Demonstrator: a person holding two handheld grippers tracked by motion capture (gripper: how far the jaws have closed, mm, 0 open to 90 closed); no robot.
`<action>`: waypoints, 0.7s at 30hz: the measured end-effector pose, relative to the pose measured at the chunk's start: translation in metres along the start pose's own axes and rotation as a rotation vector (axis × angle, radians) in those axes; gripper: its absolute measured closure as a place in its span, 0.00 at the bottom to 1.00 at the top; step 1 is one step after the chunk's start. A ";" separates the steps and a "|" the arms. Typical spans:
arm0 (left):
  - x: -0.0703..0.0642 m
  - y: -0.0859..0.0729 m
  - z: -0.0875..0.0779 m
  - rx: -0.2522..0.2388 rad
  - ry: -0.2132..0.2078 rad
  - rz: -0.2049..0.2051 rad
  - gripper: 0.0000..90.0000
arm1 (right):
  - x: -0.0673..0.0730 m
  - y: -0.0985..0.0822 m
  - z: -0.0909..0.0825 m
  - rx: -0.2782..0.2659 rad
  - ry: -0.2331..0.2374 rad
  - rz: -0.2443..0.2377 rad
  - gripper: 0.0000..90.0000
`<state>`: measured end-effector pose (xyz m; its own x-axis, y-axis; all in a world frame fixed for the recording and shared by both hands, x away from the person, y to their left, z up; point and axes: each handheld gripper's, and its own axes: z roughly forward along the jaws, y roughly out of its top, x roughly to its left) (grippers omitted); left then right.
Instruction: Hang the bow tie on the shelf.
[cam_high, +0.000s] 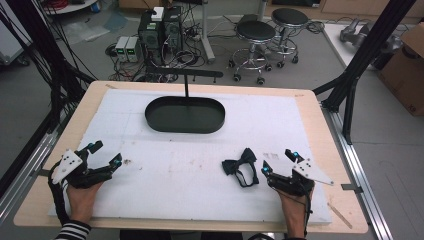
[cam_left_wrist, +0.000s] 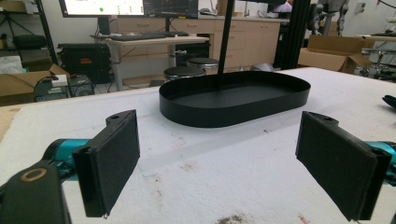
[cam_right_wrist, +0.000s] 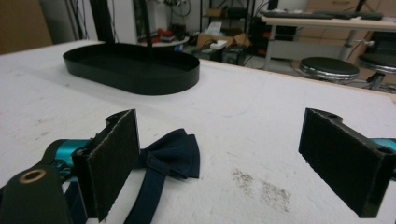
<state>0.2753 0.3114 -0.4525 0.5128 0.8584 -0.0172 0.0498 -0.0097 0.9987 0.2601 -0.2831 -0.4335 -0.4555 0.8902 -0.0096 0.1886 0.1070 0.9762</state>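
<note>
while my right gripper rests low on the white mat near the table's near right corner, its jaws stand wide apart with nothing between them, the black pads facing each other across bare foam in the right gripper view. just to the left of that gripper lies the dark navy bow tie, flat on the mat, its knot and wings toward the tray and its strap looping back toward me; in the right gripper view the bow tie sits beside and partly behind the left-hand jaw, not between the two, and i cannot tell whether that jaw touches its strap. my left gripper sits well apart from it, over near the near left corner, also spread open and holding nothing; its pads frame empty mat in the left gripper view. my hands come in from the bottom edge, the left with a striped sleeve. farther out, at the middle of the far half of the white mat, stands the black oval tray, shallow-walled, with a thin black post rising at its far side. beyond the wooden table i see two round stools and computer cases on the floor.
</note>
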 end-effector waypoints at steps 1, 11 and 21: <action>0.000 0.000 0.000 -0.001 0.000 0.000 0.16 | 0.002 0.007 0.004 0.016 0.014 -0.022 0.13; 0.000 0.000 0.000 0.001 -0.002 0.008 0.16 | 0.008 0.032 0.026 0.197 0.064 -0.048 0.16; 0.000 0.000 0.000 0.001 -0.001 0.006 0.16 | 0.012 0.039 0.047 0.402 0.138 -0.056 0.26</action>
<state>0.2750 0.3114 -0.4525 0.5136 0.8579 -0.0114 0.0475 -0.0151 0.9988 0.3027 -0.2477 -0.4052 -0.5820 0.8131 -0.0046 0.4719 0.3424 0.8124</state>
